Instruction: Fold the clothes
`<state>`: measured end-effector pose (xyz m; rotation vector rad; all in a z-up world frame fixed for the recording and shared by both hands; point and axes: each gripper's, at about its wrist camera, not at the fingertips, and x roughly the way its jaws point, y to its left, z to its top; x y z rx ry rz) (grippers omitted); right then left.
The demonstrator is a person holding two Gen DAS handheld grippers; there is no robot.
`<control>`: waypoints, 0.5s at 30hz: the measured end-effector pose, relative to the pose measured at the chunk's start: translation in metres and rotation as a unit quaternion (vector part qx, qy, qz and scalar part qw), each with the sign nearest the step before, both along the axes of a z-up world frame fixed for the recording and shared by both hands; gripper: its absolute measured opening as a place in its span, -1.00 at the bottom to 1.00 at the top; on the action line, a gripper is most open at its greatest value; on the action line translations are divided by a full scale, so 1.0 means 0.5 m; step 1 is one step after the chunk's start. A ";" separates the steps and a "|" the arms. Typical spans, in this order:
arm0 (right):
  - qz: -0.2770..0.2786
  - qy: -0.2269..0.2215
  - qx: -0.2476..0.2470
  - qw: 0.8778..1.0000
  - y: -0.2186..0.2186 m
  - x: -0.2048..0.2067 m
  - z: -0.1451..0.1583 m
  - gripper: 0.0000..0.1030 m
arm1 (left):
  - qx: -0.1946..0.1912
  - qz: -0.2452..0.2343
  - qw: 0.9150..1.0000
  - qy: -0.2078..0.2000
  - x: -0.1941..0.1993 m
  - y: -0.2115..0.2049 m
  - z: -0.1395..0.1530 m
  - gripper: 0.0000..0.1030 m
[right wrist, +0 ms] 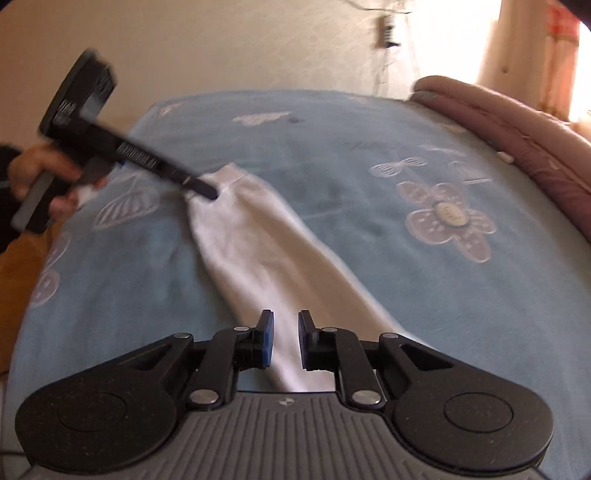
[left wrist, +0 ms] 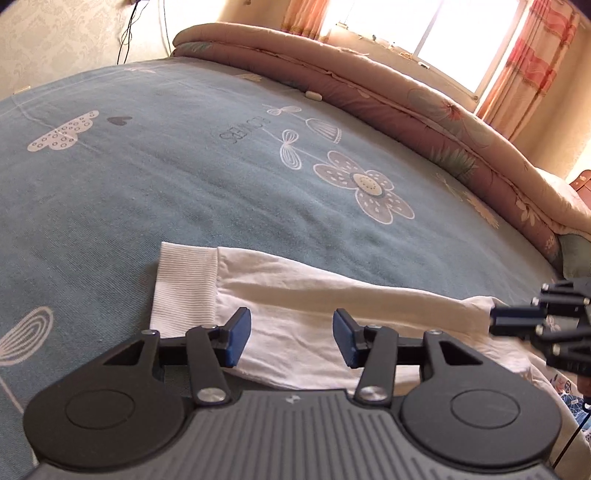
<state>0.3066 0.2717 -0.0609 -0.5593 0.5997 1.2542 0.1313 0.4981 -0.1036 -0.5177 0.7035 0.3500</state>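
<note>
- The left gripper (left wrist: 291, 338) hangs over the white sleeve (left wrist: 295, 295), tilted down toward the bed; its blue pads stand well apart, released, with nothing pinched between them.
- The right gripper (right wrist: 283, 339) also points down at the sleeve (right wrist: 258, 243); its jaws are nearly together with a narrow gap, and the cloth shows through that gap. I cannot tell whether the pads touch the fabric.
- The sleeve lies flat on the blue sheet (left wrist: 184, 177), stretched long, lightly creased, cream-white.
- Its ribbed cuff (left wrist: 184, 288) sits at the far-left end in the left view, just ahead of the left pad (left wrist: 236, 339).
- In the right view the left gripper's tips (right wrist: 205, 190) meet the cuff (right wrist: 225, 177), blurred; a hand (right wrist: 40, 173) grips its handle at the left edge, with a dark sleeve cuff and orange cloth (right wrist: 22, 266) beside it.
- Only the left view shows the right gripper (left wrist: 517, 321) from the side, at the sleeve's right end, and a bit of printed fabric (left wrist: 565, 387) below it.
- The sheet carries white flower (left wrist: 365, 184) and cloud (left wrist: 62, 131) prints.
- A pink quilt (left wrist: 406, 99) lies rolled along the far side.
- Beyond it, the left view shows a bright window (left wrist: 424, 29) with floral curtains (left wrist: 528, 62); the right view shows a plain wall (right wrist: 221, 44).
</note>
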 end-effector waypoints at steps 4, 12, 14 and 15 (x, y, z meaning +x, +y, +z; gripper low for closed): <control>-0.078 -0.028 -0.001 0.997 0.046 0.070 -0.019 -0.67 | 0.009 -0.004 1.000 0.013 0.008 -0.004 -0.033 -0.05; -0.027 -0.046 -0.021 0.998 0.065 0.031 -0.078 -0.48 | 0.030 -0.022 0.999 0.013 -0.002 -0.016 -0.032 -0.03; -0.016 -0.064 -0.037 0.997 0.073 0.017 -0.093 -0.47 | 0.035 -0.023 0.999 0.013 -0.003 -0.019 -0.032 -0.03; -0.009 -0.073 -0.042 0.996 0.073 0.009 -0.097 -0.46 | 0.039 -0.025 0.999 0.013 -0.003 -0.021 -0.032 -0.02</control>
